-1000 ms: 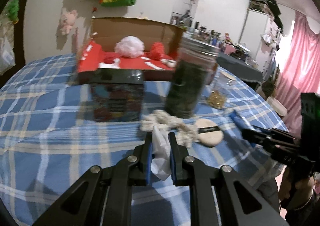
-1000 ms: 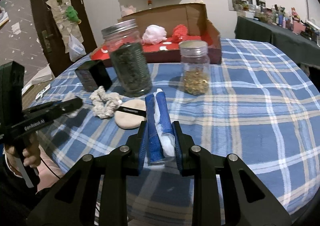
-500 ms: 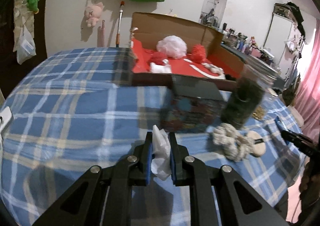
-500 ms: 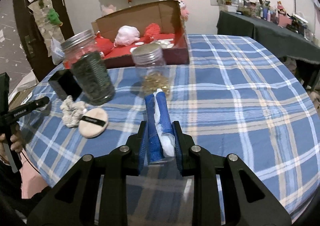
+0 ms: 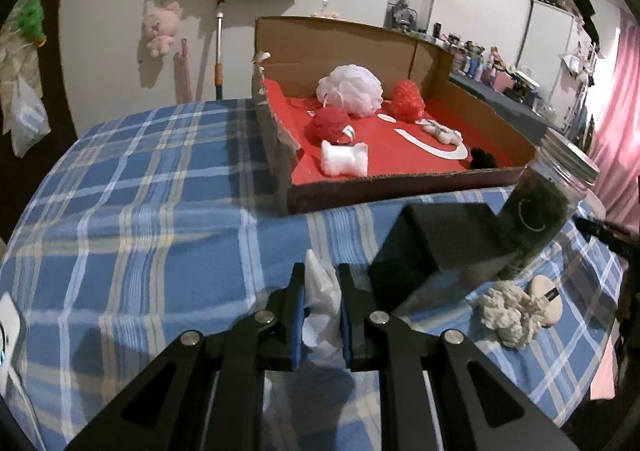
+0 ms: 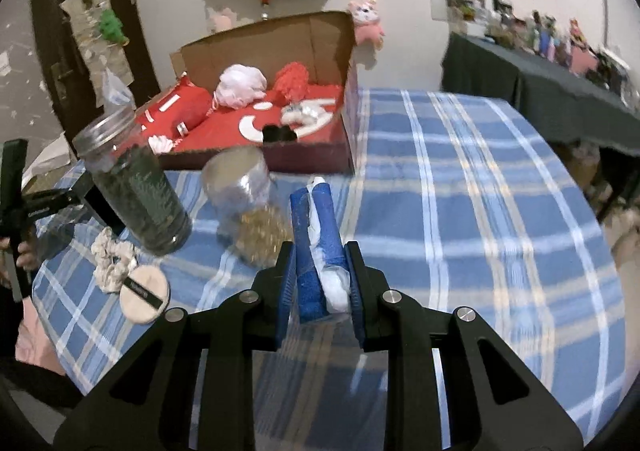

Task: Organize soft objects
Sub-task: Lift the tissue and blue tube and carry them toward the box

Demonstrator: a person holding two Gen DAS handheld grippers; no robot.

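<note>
Both grippers are loaded: left gripper (image 5: 321, 301) pinched tight on a crumpled white tissue-like wad (image 5: 320, 291), right gripper (image 6: 319, 263) clamped on a blue sponge roll with white stuffing (image 6: 316, 247). Several soft bits already sit in the red-lined cardboard box (image 5: 400, 187). A cream knitted scrunchie (image 6: 112, 257) and round beige powder puff (image 6: 144, 293) remain on the blue plaid tablecloth (image 6: 460, 211). I'd guess halfway-ish.

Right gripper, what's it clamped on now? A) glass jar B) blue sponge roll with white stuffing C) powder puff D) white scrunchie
B: the right gripper is shut on the blue roll with white stuffing, while the scrunchie, powder puff and jars lie untouched on the blue plaid cloth.
</note>
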